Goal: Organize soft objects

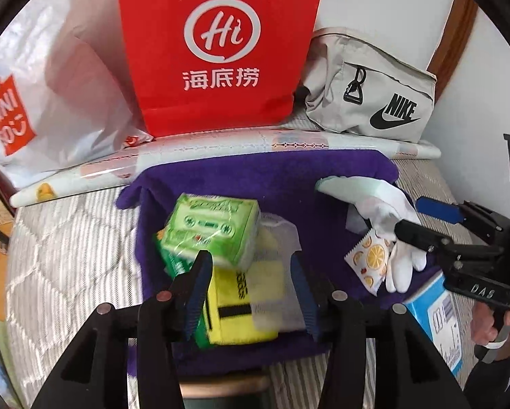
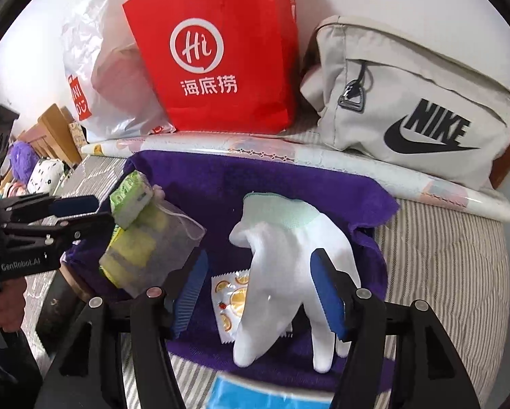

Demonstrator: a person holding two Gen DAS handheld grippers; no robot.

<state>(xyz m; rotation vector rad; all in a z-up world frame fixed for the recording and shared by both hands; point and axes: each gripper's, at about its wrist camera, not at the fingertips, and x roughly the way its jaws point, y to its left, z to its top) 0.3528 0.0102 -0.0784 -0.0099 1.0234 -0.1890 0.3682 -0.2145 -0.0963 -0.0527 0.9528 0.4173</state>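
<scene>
Progress is looking well along, in my judgement: soft items are lying gathered in two clusters on the purple towel (image 1: pixel 265 177) spread over the striped bed (image 1: pixel 67 238). On one side the green tissue pack (image 1: pixel 214 228) is resting on a mesh drawstring pouch (image 1: pixel 275 272) holding yellow cloth, and the left gripper (image 1: pixel 251 293) is standing over them with jaws apart, pressing on nothing. On the other side the white glove (image 2: pixel 289 272) is lying across a lemon-print sachet (image 2: pixel 231 300), with the right gripper (image 2: pixel 261 296) straddling it, jaws spread and clear of the fabric, so neither gripper is holding anything. What is left seems to be tidying or folding the towel around the piles. A blue-and-white packet (image 2: pixel 251 395) is sitting at the near edge of the towel, possibly still to be sorted. Behind, a red paper bag (image 1: pixel 217 47), a white plastic shopping bag (image 1: pixel 50 95), a grey Nike pouch (image 2: pixel 415 109) and a patterned roll (image 1: pixel 220 156) are crowding the far edge, limiting room there.
</scene>
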